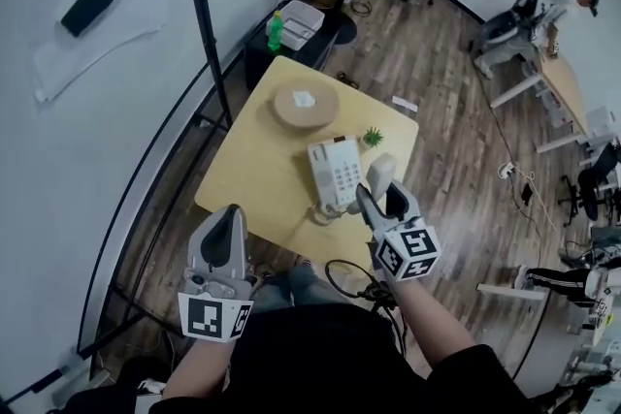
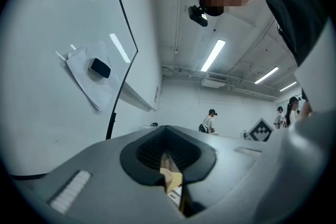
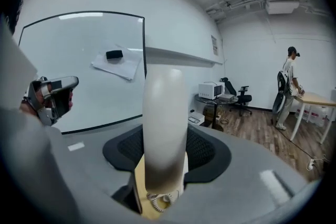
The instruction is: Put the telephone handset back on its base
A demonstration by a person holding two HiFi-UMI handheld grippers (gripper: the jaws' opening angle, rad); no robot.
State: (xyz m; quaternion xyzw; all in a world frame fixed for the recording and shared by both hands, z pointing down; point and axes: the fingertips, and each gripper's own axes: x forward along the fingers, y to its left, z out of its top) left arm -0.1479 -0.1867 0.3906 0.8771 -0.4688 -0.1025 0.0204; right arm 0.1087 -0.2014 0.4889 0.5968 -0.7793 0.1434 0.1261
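Telephone handset [image 1: 381,172] isn't on its base [image 1: 335,172] yet. The right gripper [image 1: 380,197] has its jaws clamped on it, with the white grip sticking up past the pads. From the head view it's just to the right of the base, which sits on the yellow table [image 1: 254,172] with the coiled cord [image 1: 325,213] hanging off the near side. The left gripper [image 1: 228,216] is down at the near left, well clear of the phone, jaws pretty much together with nothing in them. A little green plant [image 1: 373,137] sits right behind the base.
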